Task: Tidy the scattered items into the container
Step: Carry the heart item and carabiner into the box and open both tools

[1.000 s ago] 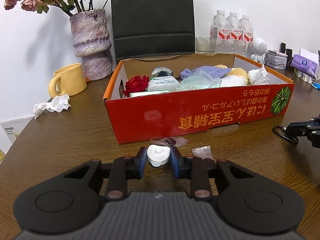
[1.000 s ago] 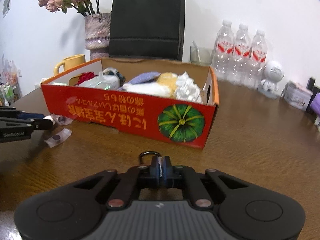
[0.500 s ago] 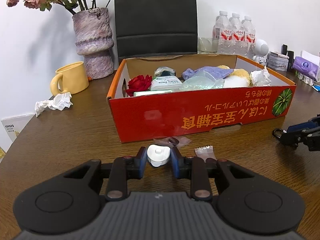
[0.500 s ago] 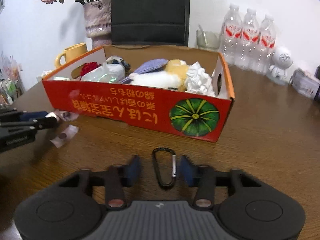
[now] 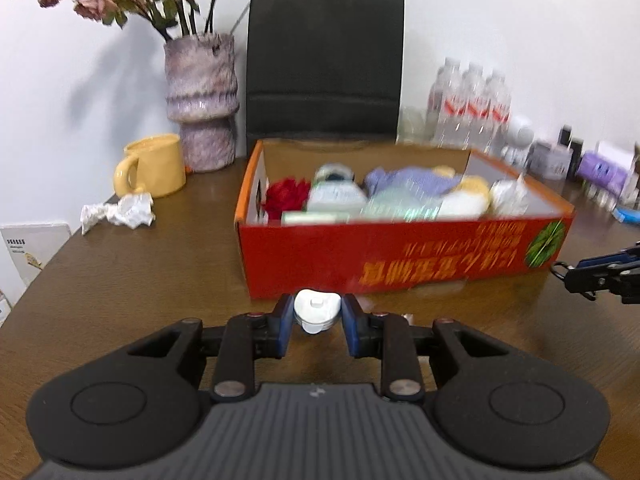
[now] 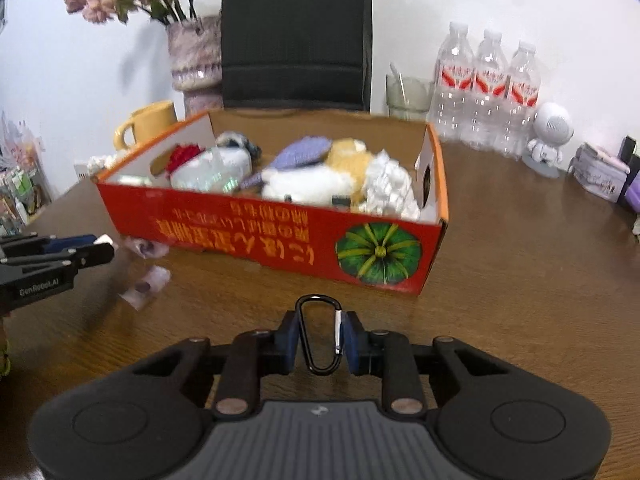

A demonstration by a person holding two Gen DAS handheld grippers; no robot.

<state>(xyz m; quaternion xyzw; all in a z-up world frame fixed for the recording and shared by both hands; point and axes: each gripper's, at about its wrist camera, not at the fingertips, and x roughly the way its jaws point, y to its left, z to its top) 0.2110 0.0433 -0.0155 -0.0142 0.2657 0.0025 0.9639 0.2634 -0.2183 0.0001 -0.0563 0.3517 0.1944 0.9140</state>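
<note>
Left gripper (image 5: 318, 322) pinching small white cap (image 5: 317, 311) between blue fingers (image 5: 282, 326), narrow gap, cap filling it. Red box (image 5: 400, 256) sitting just past fingertips, already holding many things. Right gripper (image 6: 320, 338) squeezing black clip ring (image 6: 319, 334) between its fingers, ring poking out ahead of tips. Two little wrappers (image 6: 145, 282) lying on brown table (image 6: 520, 280), off to left of right fingers, near box front.

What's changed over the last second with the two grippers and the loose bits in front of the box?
The right gripper re-gripped: its jaws spread around the black carabiner, then shut on its sides. Both grippers have lifted their loads, the left gripper keeping its clamp on the white cap. Unchanged: the red box, the two small wrappers before it and the crumpled tissue by the yellow mug.
</note>
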